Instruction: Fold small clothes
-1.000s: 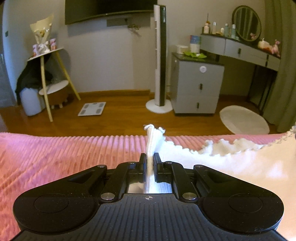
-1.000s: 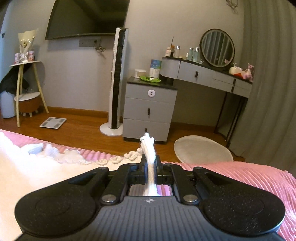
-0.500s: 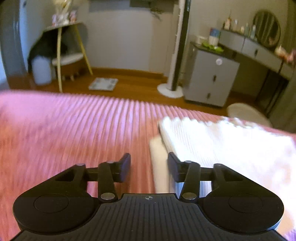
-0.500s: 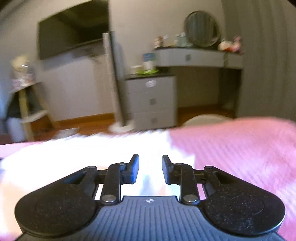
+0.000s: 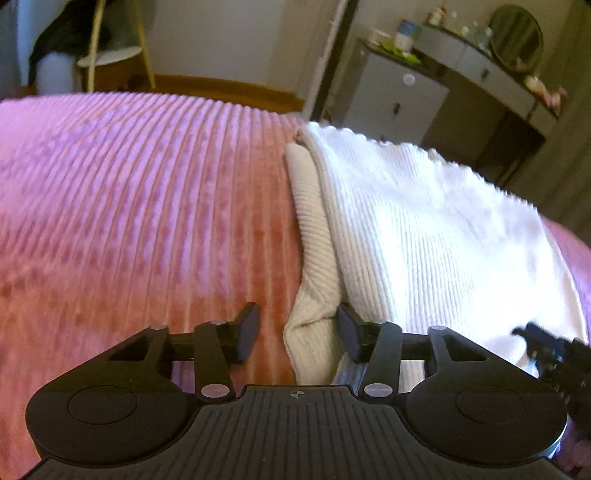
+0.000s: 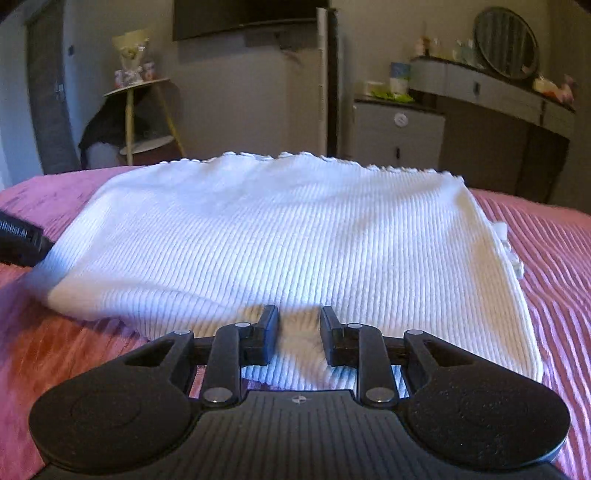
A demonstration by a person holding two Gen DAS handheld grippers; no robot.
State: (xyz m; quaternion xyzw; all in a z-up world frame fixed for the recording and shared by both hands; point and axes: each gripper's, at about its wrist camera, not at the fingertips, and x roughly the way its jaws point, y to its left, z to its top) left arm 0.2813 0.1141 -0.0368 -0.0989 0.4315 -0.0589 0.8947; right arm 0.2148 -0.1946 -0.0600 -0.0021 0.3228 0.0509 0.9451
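white garment flat on bed, apparently loose between parted jaws

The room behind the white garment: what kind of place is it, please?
Most likely a home bedroom. The white ribbed garment lies on a bed with a pink ribbed blanket; behind it stand a dressing table with a round mirror and a wall-mounted TV.
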